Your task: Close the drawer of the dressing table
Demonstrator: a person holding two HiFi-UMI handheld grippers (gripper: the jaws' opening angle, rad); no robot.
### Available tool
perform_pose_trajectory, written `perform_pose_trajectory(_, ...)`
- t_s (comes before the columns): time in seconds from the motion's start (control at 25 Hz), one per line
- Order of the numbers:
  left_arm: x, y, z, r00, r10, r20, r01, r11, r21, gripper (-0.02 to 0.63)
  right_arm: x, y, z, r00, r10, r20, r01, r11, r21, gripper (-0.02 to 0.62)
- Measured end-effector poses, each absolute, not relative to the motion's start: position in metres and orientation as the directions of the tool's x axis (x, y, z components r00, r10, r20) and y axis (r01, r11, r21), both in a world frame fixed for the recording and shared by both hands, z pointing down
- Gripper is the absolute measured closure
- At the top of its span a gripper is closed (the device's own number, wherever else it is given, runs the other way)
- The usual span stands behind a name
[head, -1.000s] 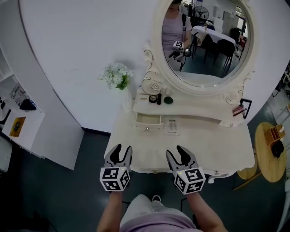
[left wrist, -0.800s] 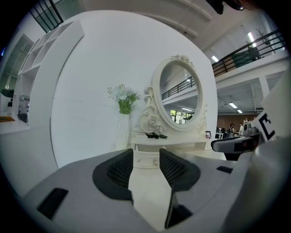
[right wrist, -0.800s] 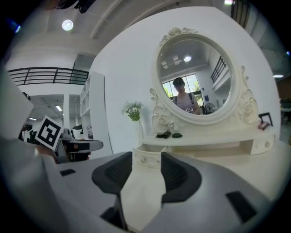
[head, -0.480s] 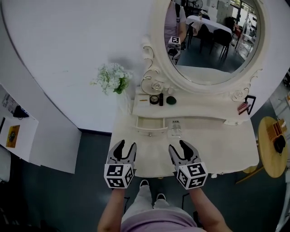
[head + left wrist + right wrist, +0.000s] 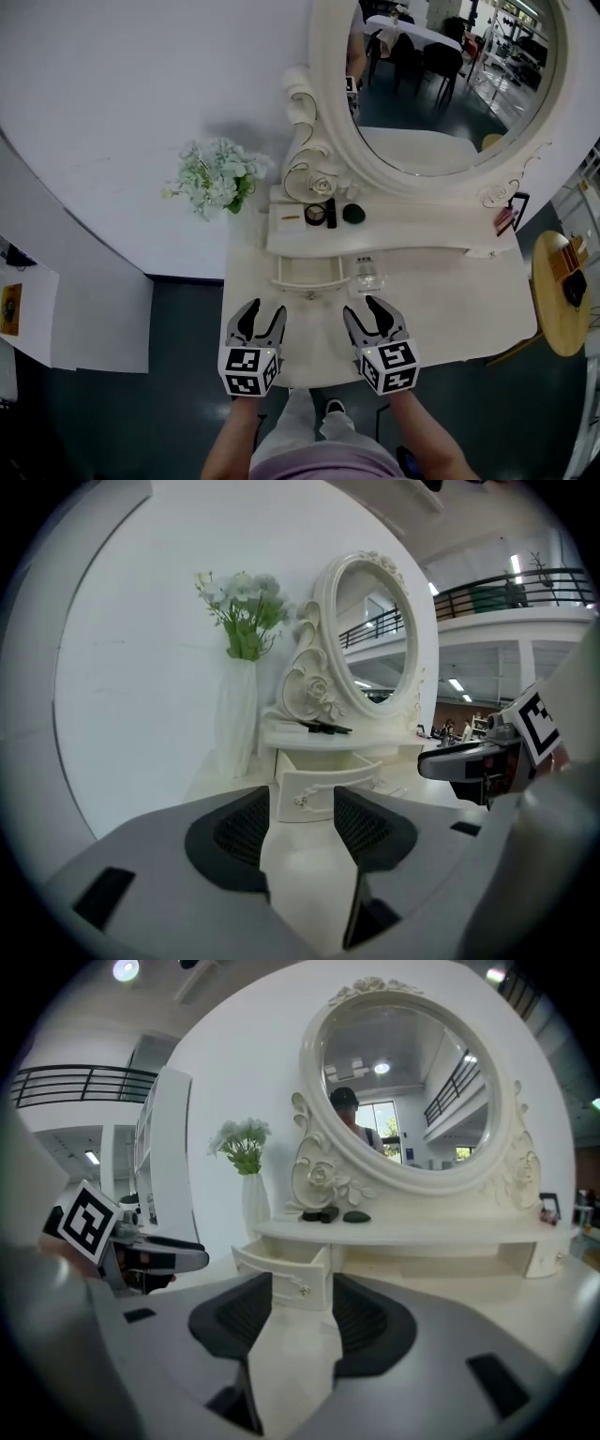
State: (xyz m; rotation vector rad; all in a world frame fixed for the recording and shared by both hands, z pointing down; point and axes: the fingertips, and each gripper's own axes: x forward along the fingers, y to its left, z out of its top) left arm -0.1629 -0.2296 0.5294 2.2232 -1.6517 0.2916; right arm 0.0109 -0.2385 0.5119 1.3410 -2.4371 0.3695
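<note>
The white dressing table (image 5: 450, 300) has a small drawer (image 5: 307, 272) pulled out under its raised shelf, left of centre. My left gripper (image 5: 261, 317) hovers over the table's front edge, short of the drawer and a little to its left. Its jaws are opening and nothing is between them. My right gripper (image 5: 369, 313) hangs open and empty beside it, just right of the drawer. In the left gripper view the drawer front (image 5: 323, 789) with its small knob shows ahead between the fingers of the left gripper (image 5: 302, 806). The right gripper view has the drawer (image 5: 281, 1274) ahead of the right gripper (image 5: 302, 1290).
A vase of white flowers (image 5: 214, 178) stands at the table's back left. The oval mirror (image 5: 441, 84) rises behind the shelf, which bears small cosmetics (image 5: 328, 214). A clear jar (image 5: 366, 274) sits right of the drawer. A round wooden side table (image 5: 561, 292) stands at the right.
Both grippers have come forward and lower toward the dressing table, and the table looms nearer in the head view. The left jaws stand a little wider.
</note>
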Motion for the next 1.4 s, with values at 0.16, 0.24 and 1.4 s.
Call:
perform_pose_trajectory(0.16, -0.164, -0.242, 0.542, 0.316, -0.865, 0.39, -0.948, -0.275, 0.159, 0.402, 0.006, -0.25, 0.525, -0.474, -0.765, 0.436, -0.864, 0.5, -0.061, 0.399)
perform_pose_trajectory(0.24, -0.163, -0.248, 0.548, 0.331, -0.855, 0.398, -0.943, -0.29, 0.162, 0.402, 0.004, -0.257, 0.531, -0.464, -0.766, 0.445, -0.869, 0.49, -0.062, 0.399)
perform_pose_trajectory(1.4, -0.156, -0.279, 0.567, 0.393, -0.819, 0.418, -0.919, -0.359, 0.162, 0.423, -0.017, -0.29, 0.564, -0.422, -0.734, 0.533, -0.877, 0.48, -0.033, 0.408)
